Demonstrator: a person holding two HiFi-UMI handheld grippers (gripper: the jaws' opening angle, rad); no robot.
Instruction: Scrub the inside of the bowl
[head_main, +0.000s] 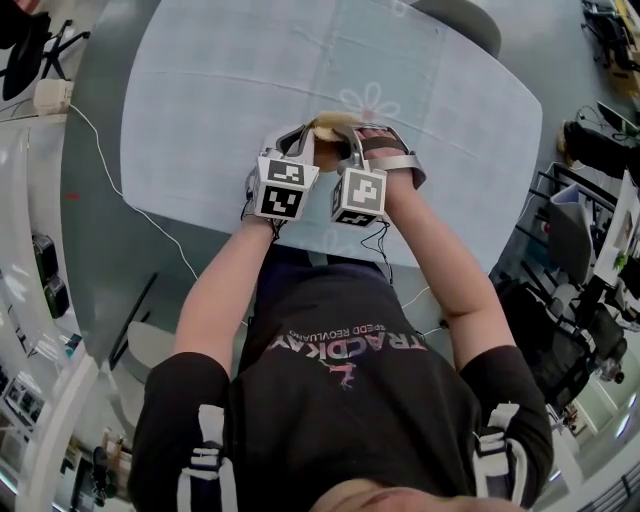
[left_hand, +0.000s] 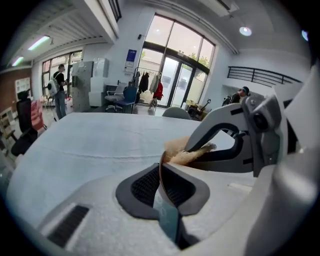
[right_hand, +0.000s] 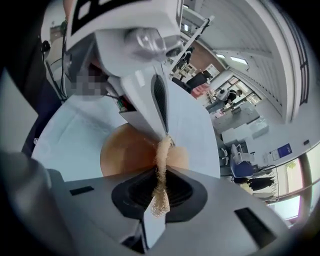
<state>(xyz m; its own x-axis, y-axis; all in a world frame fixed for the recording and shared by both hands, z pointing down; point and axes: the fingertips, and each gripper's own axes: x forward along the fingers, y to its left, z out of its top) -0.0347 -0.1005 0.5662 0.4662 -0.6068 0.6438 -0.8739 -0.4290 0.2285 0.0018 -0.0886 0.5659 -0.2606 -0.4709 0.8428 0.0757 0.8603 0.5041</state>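
My left gripper (left_hand: 162, 186) is shut on the thin brown rim of the bowl (left_hand: 161, 167), which stands on edge between its pads. The bowl's orange-brown inside (right_hand: 125, 155) faces the right gripper view. There my right gripper (right_hand: 161, 182) is shut on a tan fibrous scrubber (right_hand: 161, 195), whose tip touches the bowl's inside by the left gripper's finger (right_hand: 160, 100). In the left gripper view the scrubber (left_hand: 186, 156) sticks out of the right gripper's finger (left_hand: 220, 131) just past the rim. In the head view both grippers meet over the table, with the bowl (head_main: 330, 126) between them, mostly hidden.
A pale blue cloth covers the round table (head_main: 250, 90). A grey chair (head_main: 460, 20) stands at its far side. A white cable (head_main: 110, 170) runs along the table's left edge. People and office furniture (left_hand: 59, 90) are far behind.
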